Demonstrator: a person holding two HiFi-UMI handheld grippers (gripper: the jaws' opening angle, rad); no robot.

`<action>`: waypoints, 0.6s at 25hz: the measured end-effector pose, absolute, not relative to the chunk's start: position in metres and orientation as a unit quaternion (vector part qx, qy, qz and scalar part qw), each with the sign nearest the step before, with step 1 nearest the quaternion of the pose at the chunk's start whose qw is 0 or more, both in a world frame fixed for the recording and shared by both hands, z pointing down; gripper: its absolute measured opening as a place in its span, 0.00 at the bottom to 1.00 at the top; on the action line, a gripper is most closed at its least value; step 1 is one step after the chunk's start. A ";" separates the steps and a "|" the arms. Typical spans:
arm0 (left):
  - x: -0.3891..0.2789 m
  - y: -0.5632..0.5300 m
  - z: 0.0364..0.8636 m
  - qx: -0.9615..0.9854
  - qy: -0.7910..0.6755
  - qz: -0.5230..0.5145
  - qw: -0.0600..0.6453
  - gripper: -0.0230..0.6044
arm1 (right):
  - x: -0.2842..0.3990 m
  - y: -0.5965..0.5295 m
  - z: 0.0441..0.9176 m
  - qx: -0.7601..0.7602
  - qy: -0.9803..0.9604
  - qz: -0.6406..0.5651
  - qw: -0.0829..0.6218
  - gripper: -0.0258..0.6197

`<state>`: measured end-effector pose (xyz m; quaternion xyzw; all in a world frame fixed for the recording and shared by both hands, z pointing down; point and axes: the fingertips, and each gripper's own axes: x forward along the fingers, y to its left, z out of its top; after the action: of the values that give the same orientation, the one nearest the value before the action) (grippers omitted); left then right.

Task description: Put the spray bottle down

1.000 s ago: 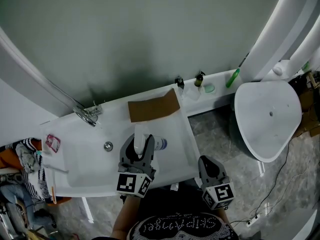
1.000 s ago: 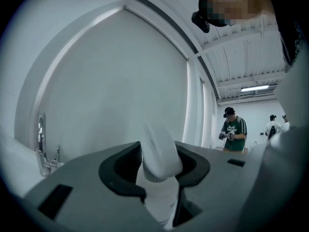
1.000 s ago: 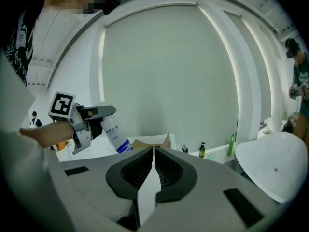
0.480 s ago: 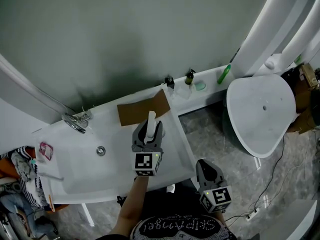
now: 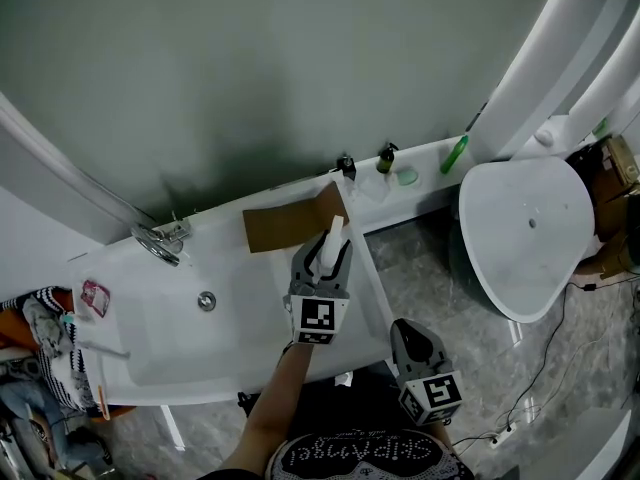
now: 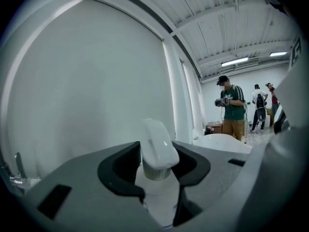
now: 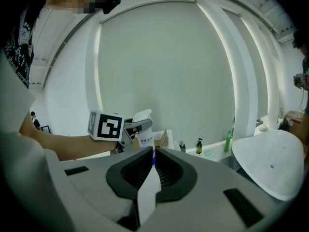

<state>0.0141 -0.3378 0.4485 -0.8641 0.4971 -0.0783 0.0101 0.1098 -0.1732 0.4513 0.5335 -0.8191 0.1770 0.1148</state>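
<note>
The left forearm (image 5: 283, 388) reaches forward over the right rim of the washbasin (image 5: 150, 353). The left gripper (image 5: 330, 255) is roughly level and clamped on the neck of the upright spray bottle (image 5: 331, 236), just beside the cardboard sheet (image 5: 285, 224); its jaws have just eased slightly wider. The right gripper (image 5: 407, 330) hangs back by the person's body, jaws closed on a thin white strip (image 7: 147, 197).

- Person is wearing a black top (image 5: 352, 460) with sparkly pale lettering.
- Left gripper (image 5: 326, 256) and right gripper (image 5: 407, 328) are showing grey shells and black jaw linings.
- Each is carrying a black-and-white marker cube (image 5: 319, 319).
</note>
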 end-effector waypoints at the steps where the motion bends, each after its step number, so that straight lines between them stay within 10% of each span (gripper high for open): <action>1: 0.014 -0.337 0.448 -0.865 0.495 -0.079 0.009 0.31 | 0.106 -0.174 0.450 0.530 -0.822 0.174 0.116 0.09; 15: 0.003 -0.317 0.429 -0.877 0.477 -0.060 0.019 0.38 | 0.075 -0.176 0.445 0.520 -0.832 0.164 0.109 0.09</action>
<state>0.0034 -0.3166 0.4290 -0.8769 0.4766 -0.0600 0.0187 0.0748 -0.1757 0.4445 0.5196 -0.8316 0.1635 0.1087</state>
